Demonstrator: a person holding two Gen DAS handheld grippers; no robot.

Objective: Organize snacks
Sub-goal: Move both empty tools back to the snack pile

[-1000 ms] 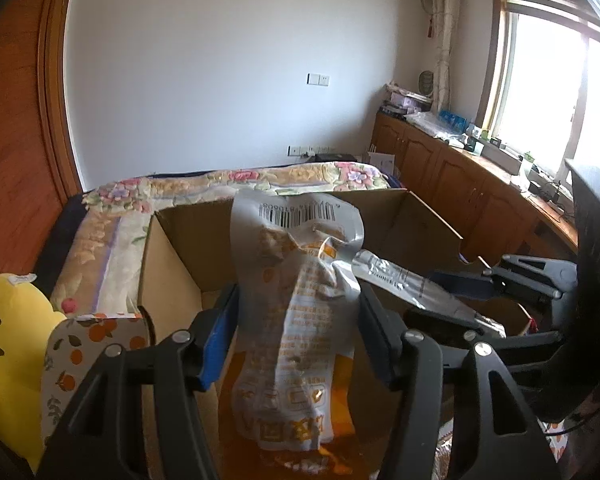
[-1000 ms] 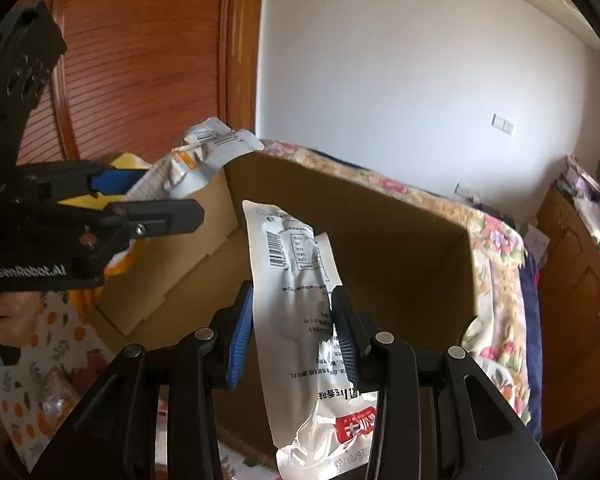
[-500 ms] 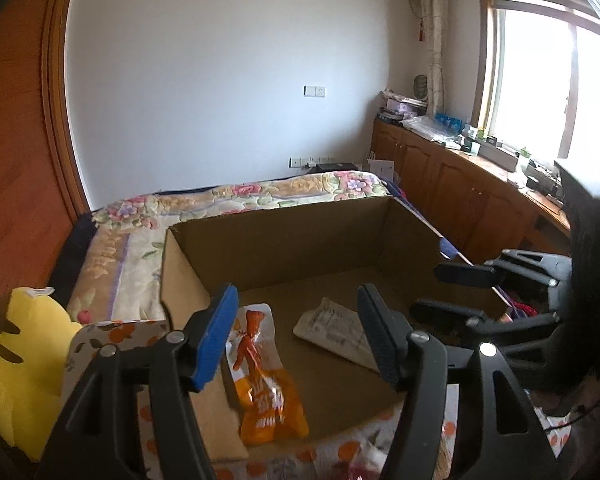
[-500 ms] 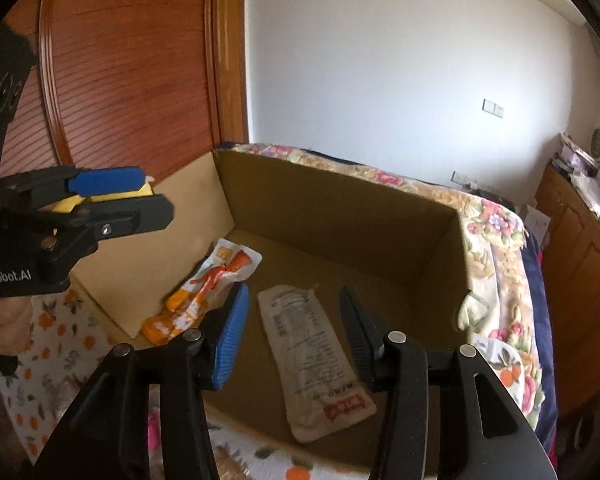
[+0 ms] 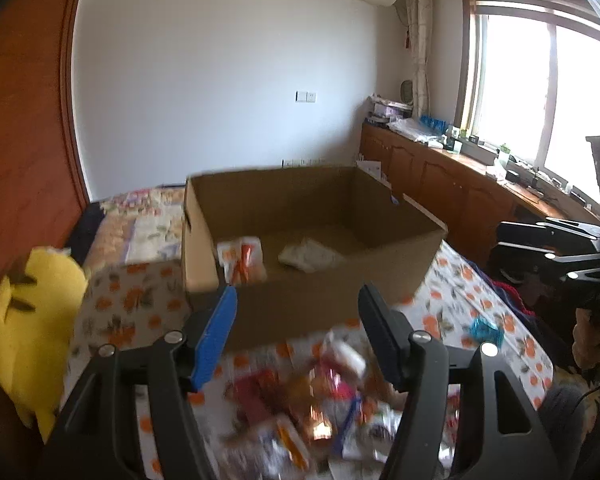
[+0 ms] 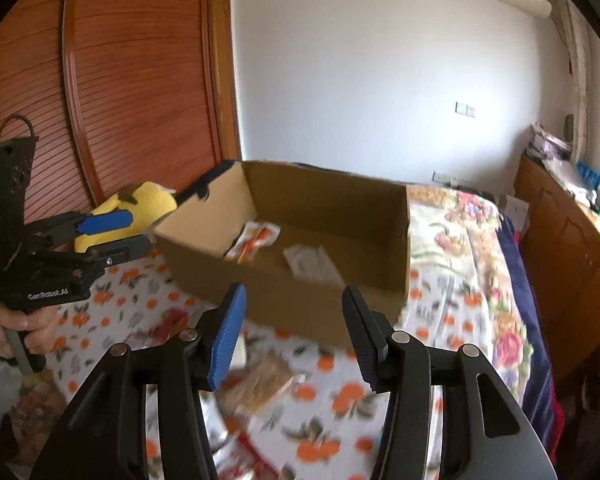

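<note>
My left gripper (image 5: 296, 344) is spread and empty; my right gripper (image 6: 292, 336) is empty, its jaws opening. Two snack packets (image 5: 242, 260) lie in the far box (image 5: 312, 308); loose snacks (image 5: 320, 412) lie near, with a yellow plush (image 5: 28, 328) left.

White wall (image 5: 220, 92); bright window (image 5: 540, 92), wooden cabinets (image 5: 440, 188), louvred wardrobe doors (image 6: 132, 80)

you're looking at one cardboard box (image 5: 312, 308), with two snack packets lying in it: one orange packet (image 5: 242, 260) and one white packet (image 5: 310, 254). the loose snack pile (image 5: 312, 408) in front of it is blurring out, so its count can't be told. one yellow plush toy (image 5: 24, 328) is sitting beside the box.
</note>
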